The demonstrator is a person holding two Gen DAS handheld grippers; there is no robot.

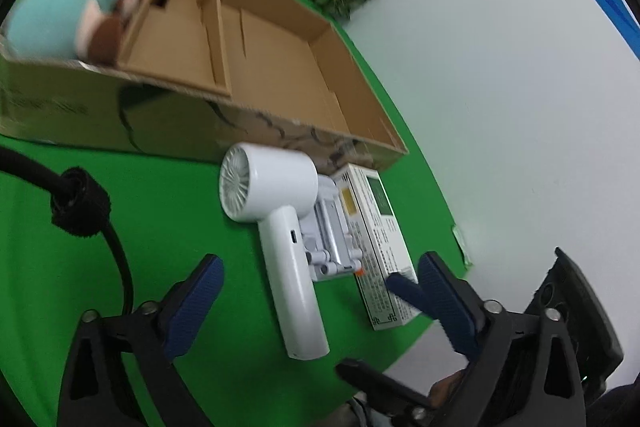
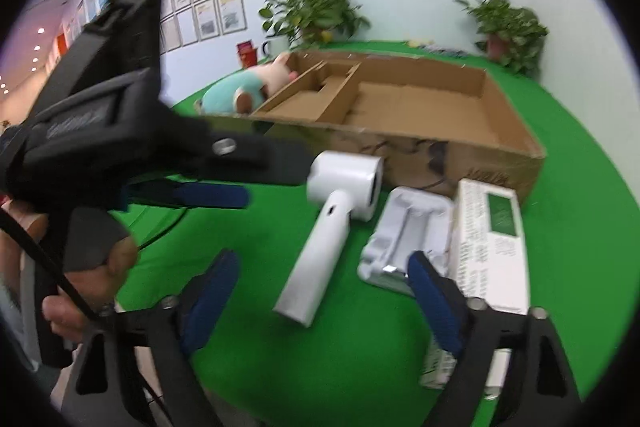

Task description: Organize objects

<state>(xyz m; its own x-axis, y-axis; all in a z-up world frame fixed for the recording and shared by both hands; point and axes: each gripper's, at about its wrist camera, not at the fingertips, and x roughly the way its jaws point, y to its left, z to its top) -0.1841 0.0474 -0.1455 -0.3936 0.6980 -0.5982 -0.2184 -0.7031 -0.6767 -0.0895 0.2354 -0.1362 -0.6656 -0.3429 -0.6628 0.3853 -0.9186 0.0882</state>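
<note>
Green cloth covers the table (image 1: 168,195), a cardboard box (image 1: 280,75) at its back. Just before the box lie a white hair dryer (image 1: 280,227), a pale tray (image 2: 404,239) and a printed carton (image 2: 490,239), side by side. Left claw (image 1: 320,303) tilts down over the dryer's handle, blades apart, nothing clamped. Right claw (image 2: 320,295) stands apart too, its right blade over the tray.

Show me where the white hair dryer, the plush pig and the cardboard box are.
white hair dryer (image 1: 290,275): left wrist view, on its handle.
plush pig (image 2: 236,87): right wrist view, on its teal body.
cardboard box (image 2: 516,131): right wrist view, on its right wall.
</note>
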